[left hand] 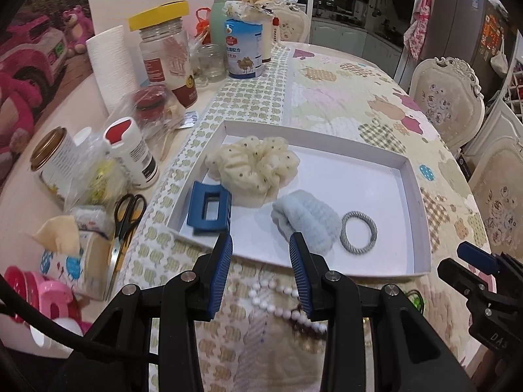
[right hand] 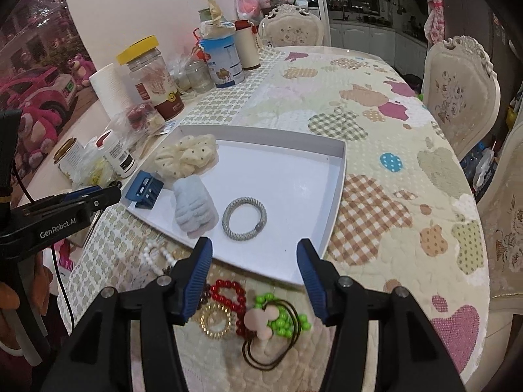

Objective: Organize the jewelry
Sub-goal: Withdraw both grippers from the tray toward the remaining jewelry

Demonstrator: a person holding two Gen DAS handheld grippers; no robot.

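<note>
While both grippers gape empty — tray (right hand: 336, 196) holds scrunchies (right hand: 186, 156).

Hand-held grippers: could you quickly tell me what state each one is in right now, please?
Left hand-held gripper: open, holding nothing, above the white bead strand.
Right hand-held gripper: open, holding nothing, above the red bead bracelet.

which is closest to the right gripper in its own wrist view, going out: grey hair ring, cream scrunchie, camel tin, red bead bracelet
1. Red bead bracelet: on the cloth just ahead of the right gripper, toward its left finger.
2. Grey hair ring: inside the white tray, near its front edge.
3. Cream scrunchie: tray's far left corner.
4. Camel tin: far back left, among the jars.
</note>
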